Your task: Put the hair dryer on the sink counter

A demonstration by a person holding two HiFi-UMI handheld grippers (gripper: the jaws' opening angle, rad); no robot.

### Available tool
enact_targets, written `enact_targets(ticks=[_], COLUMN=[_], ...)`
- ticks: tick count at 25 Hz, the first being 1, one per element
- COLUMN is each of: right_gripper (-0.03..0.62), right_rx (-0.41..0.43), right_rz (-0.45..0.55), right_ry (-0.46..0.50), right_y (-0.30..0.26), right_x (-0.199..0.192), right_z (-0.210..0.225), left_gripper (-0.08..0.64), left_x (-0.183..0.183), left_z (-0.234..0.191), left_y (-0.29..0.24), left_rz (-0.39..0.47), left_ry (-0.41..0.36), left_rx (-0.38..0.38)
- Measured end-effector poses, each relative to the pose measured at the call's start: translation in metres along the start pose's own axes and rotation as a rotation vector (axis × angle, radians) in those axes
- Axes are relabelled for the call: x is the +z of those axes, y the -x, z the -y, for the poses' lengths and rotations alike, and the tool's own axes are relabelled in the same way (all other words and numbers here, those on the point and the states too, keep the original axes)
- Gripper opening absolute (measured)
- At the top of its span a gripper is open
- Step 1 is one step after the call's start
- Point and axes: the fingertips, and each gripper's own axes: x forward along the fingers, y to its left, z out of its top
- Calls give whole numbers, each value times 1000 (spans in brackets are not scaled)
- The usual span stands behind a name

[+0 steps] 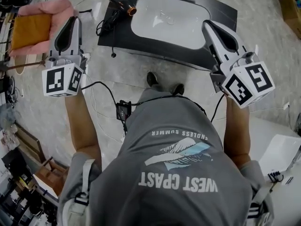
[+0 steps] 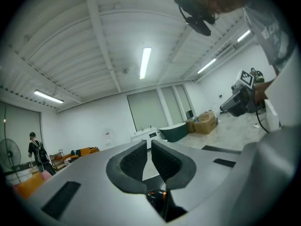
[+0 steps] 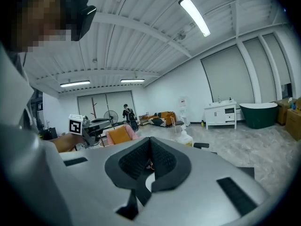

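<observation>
My left gripper (image 2: 149, 144) has its jaws drawn almost together. Only a thin slit remains between the ribbed black pads (image 2: 134, 160), and nothing sits in it. My right gripper (image 3: 149, 141) has its jaws meeting at the tips and is likewise empty. Each gripper carries its white cube with black square markers: the left cube (image 1: 62, 80) and the right cube (image 1: 248, 84).

Reference landmark: the white rectangular sink basin (image 1: 169, 18).

- Both grippers are held on the near side of the basin, pointing away from my body.
- The left gripper is well to the left of the basin, past the end of the black sink counter (image 1: 141, 44) that surrounds it.
- The right gripper is near the basin's right near corner, over the counter edge.
- The black hair dryer with a copper nozzle ring (image 1: 121, 4) lies on the counter at the basin's far left corner. Its nozzle end is just beside the basin rim.
- The hair dryer is well apart from both grippers.
- The black power cord (image 1: 106, 25) runs left of the basin, along the counter's left end.
- A pink chair with an orange cushion (image 1: 40, 25) stands on the pale tiled floor (image 1: 117, 74), far left of the basin.
</observation>
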Motion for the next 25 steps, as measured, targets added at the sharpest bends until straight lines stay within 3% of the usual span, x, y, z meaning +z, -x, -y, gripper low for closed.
enact_targets(ticks=[6,12,25], right_gripper=[28,26,26], right_rx=[31,71,112], right_rz=[35,67,63], right_ry=[38,115,161], right_y=[6,21,49], right_x=[17,30,30], right_z=[-9,-23,-32], left_gripper=[21,20,20], left_x=[59,107,112], left_z=[21,57,90], left_y=[34,66,82], left_rz=[107,171,154], left_ry=[87,85,76], left_rx=[-13,-55,-54])
